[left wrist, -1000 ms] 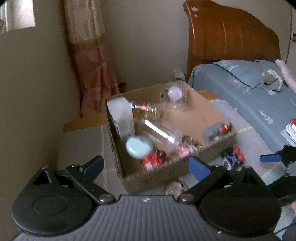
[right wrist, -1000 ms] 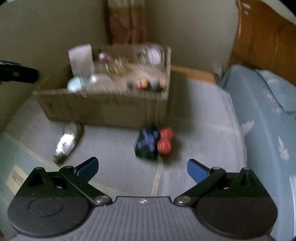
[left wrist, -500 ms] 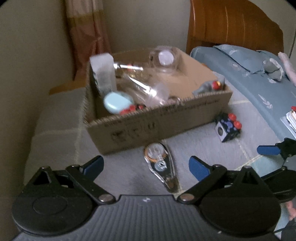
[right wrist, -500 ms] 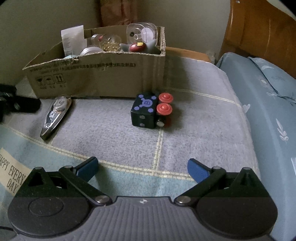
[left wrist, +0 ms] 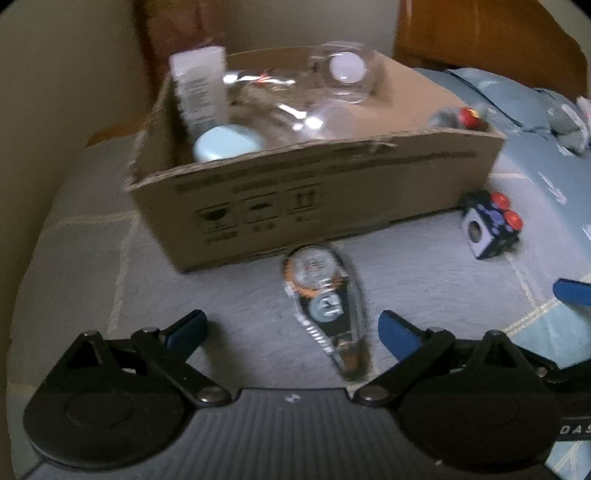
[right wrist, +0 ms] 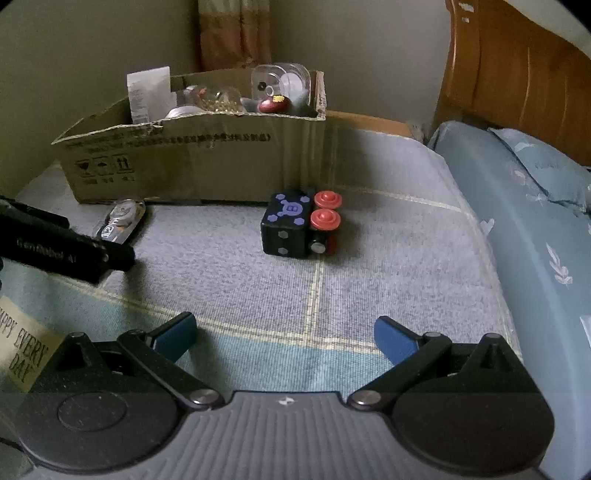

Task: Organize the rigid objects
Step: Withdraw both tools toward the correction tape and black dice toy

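Note:
A cardboard box (left wrist: 295, 192) holds a white carton (left wrist: 199, 88), clear plastic containers (left wrist: 343, 74), a pale blue lid (left wrist: 227, 142) and other small items. A clear correction tape dispenser (left wrist: 325, 299) lies on the grey cloth just in front of the box, between the tips of my open, empty left gripper (left wrist: 291, 328). A black cube toy with red knobs (right wrist: 301, 227) lies to its right, ahead of my open, empty right gripper (right wrist: 284, 332). The dispenser (right wrist: 120, 219) and box (right wrist: 199, 158) also show in the right wrist view.
A grey and teal checked cloth (right wrist: 369, 266) covers the surface. A blue-sheeted bed (right wrist: 535, 206) with a wooden headboard (right wrist: 517, 70) stands at the right. A wall and a curtain (right wrist: 236, 33) are behind the box. My left gripper's body (right wrist: 62, 251) crosses the right view's left edge.
My left gripper has dropped and come closer to the tape dispenser, which now lies between its fingertips. My right gripper has lowered toward the black cube toy.

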`<state>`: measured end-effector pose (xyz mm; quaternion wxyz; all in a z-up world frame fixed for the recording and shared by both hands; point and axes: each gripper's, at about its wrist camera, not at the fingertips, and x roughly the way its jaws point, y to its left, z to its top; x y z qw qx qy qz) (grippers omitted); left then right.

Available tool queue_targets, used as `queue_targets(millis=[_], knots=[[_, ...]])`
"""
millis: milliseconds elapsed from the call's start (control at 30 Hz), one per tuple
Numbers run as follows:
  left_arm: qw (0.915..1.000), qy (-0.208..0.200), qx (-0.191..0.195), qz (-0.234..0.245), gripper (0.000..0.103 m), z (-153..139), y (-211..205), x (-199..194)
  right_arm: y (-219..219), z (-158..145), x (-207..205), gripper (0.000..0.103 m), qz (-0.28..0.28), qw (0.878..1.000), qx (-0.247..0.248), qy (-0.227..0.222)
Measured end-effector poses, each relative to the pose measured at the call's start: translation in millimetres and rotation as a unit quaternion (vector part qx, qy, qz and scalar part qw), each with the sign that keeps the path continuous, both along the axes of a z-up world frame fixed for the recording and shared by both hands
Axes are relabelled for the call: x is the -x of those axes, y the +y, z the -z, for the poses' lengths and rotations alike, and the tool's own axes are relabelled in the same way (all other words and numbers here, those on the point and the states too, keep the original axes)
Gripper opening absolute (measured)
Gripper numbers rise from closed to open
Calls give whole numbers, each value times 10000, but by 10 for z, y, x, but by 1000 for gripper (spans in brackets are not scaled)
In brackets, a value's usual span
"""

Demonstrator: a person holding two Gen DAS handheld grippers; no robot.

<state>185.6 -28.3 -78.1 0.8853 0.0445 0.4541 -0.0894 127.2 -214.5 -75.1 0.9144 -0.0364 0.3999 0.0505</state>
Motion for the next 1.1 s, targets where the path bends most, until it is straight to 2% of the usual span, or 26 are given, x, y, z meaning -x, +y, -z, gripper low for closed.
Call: queue_targets(millis=[333,533,833,1100], knots=[[9976,35,30,-697,102,22,549,201,-13,-22,1,103,-94,10000,7,-3],[9937,-19,44,-1120,102,15,771,138,-28,-29,-7,103,-274,9996,23,1],[9933,-62,45,-1154,102,17,790,7,-78,-118,-199,103,-1021,9937,-11,456],[9937,-130,54,-1112,103,38,777,4,-156,-270,-595,103,-1499,9886,164,-16]])
